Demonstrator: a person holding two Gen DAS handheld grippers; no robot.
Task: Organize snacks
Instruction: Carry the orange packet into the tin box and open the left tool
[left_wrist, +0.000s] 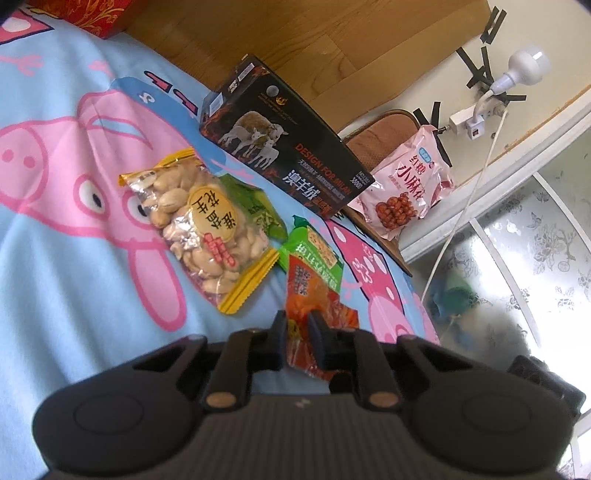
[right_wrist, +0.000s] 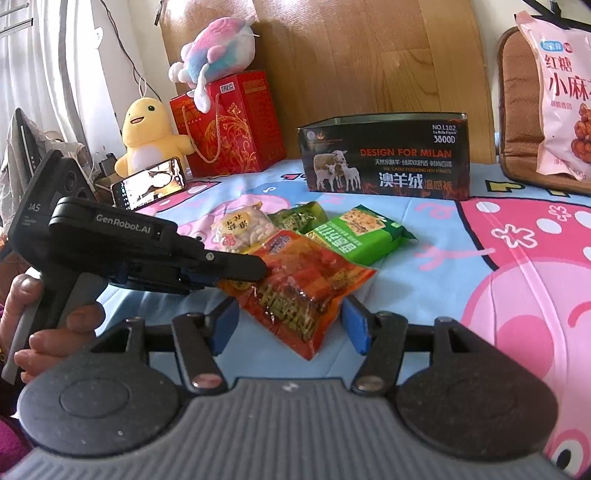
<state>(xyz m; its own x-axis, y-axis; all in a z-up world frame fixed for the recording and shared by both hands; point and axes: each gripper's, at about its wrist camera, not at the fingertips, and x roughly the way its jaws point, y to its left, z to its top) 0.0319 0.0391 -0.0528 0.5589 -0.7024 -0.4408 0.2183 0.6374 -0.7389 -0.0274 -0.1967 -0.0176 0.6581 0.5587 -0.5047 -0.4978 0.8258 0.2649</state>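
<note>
Between the left tool's (left_wrist: 297, 325) fingers sits the near edge of the orange-red crinkly plastic snack packet (right_wrist: 299, 291), pinched shut on it, apparently at one corner; the packet looks lifted off the cartoon-pig printed blue cloth covering the surface (left_wrist: 55, 229), though I can't tell if its far end touches. Right tool (right_wrist: 288, 325) is spread wide, blue pads either side of the packet's lower end without touching, so likely lined up for a handover or a second grip. Edge grip makes sense: the bag is floppy and the sealed seam is the only stiff part. Just beyond the left tool lie the green foil cracker packet (left_wrist: 314, 254), the clear yellow-edged bag of peanuts (left_wrist: 199, 221), and a darker green packet (left_wrist: 262, 214) half under the peanuts. Further ahead stands the black rectangular tin box with sheep printed on it (right_wrist: 384, 158), open-topped in the right view, probably the target container. Pink bag of fried dough twists (left_wrist: 406, 188) leans off to the far right, near a wall socket. Cracker packet lies close on the straight path to the tin; lift clear over it. Red gift bag (right_wrist: 229, 125), yellow plush toy (right_wrist: 147, 136) and phone (right_wrist: 151, 184) far left, out of the way.
</note>
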